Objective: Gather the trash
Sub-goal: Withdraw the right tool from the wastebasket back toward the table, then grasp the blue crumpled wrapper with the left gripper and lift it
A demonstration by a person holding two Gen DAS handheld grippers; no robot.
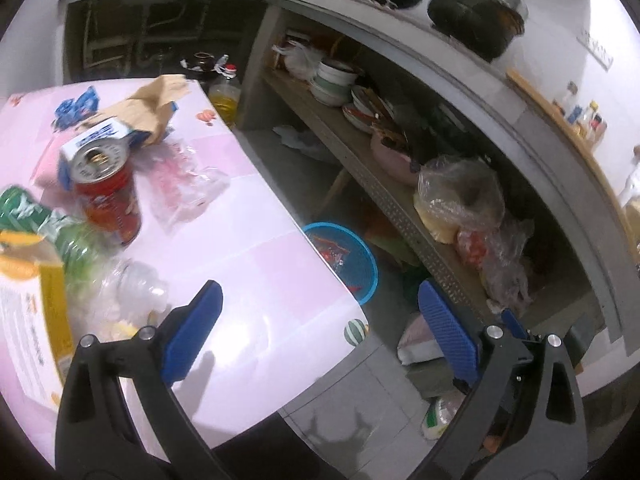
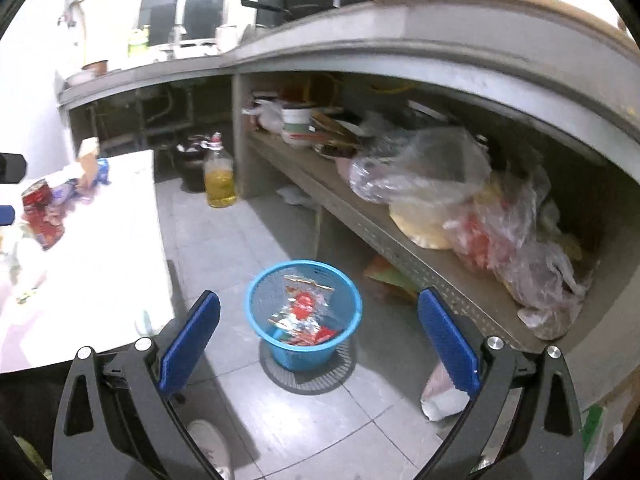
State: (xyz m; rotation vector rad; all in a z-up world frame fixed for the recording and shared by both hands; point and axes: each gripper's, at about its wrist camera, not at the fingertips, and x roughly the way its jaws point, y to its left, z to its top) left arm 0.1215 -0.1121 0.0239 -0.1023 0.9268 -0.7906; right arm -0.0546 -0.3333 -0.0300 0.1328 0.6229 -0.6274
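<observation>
Yellow carton (image 1: 28,304): boxy printed cardboard at the far left edge of my left view, lying on the surface.
Green bottle (image 1: 48,224): crumpled clear plastic with a green label, lying on its side between the carton and the can.
Red can (image 1: 106,192): metal cylinder, upright, its silver top opened.
Brown paper bag (image 1: 154,106): crumpled, behind the can, beside a small blue-and-white box (image 1: 102,138).
Surface (image 1: 256,280): glossy pink tiled-pattern cover with rounded corners.
Left gripper (image 1: 320,320): my blue ribbed pads are spread wide, empty, over the surface's corner.
Blue basket (image 2: 304,316): round plastic mesh bin on the grey tiled floor (image 2: 224,240), with red and silver wrappers inside.
Right gripper (image 2: 320,332): spread wide, holding nothing, hanging above the basket.
Shelf (image 2: 392,224): perforated metal edge, loaded with bowls and filmy plastic bags.
</observation>
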